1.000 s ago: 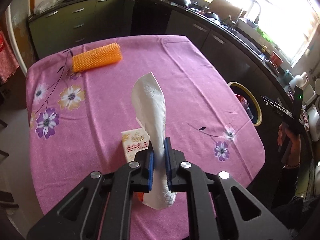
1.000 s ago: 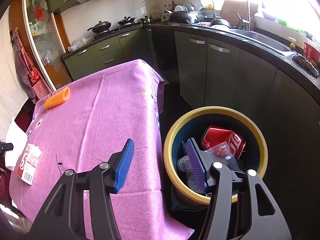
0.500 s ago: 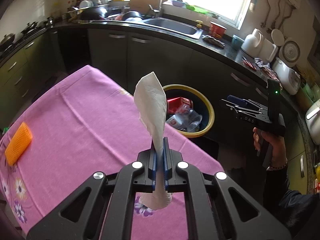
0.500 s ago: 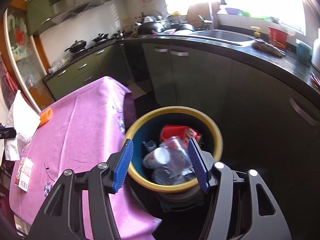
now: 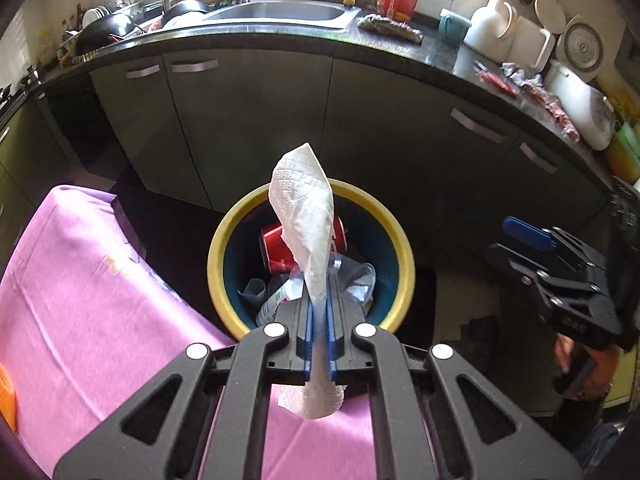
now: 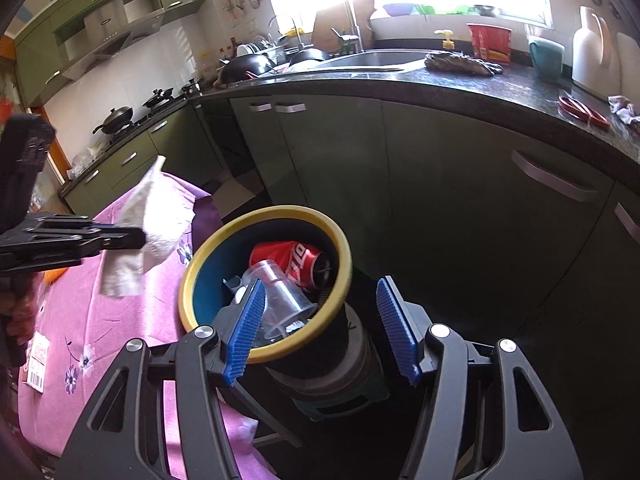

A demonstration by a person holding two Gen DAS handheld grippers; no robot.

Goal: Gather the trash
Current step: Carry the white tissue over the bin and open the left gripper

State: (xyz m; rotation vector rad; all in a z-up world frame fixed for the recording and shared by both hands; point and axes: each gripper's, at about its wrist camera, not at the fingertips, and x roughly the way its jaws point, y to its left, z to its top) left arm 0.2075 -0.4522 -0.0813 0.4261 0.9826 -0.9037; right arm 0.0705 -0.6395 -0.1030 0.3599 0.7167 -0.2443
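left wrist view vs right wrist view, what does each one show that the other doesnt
Only the left wrist view shows the right gripper from outside and a white rice cooker. Only the right wrist view shows the stove with its wok and a barcoded wrapper on the pink tablecloth. Both show the yellow-rimmed bin, its red can, and the paper towel in the left gripper's shut jaws.

White Coca-Cola script runs along a crushed red can (image 6: pixel 296 266) in the bin just ahead of the right hand-held gripper (image 6: pixel 320 328); a barcoded packet (image 6: pixel 37 360) far left stays unreadable.
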